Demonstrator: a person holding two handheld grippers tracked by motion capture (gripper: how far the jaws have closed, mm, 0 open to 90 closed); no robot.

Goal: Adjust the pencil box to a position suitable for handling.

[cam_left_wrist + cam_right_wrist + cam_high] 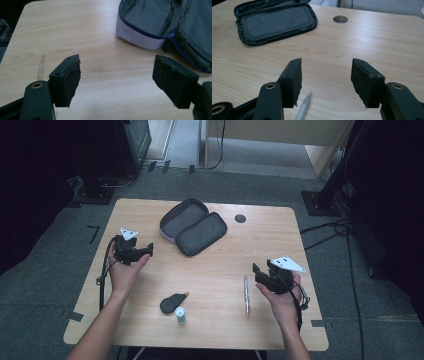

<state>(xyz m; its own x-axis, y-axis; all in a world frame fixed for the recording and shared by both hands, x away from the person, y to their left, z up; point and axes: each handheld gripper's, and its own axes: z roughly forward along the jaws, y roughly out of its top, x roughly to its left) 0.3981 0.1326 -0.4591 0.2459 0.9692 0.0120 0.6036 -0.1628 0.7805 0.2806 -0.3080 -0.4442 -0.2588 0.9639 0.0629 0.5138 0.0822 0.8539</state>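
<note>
Both claws are hanging wide with nothing between: left gripper nearing the open pouch, right gripper hovering beside the pen, bare tabletop between them.

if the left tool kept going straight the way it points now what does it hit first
Probably the open pencil case: it lies ahead of the left tool, slightly right of centre. Bare table lies between them, and depth is hard to judge.
</note>
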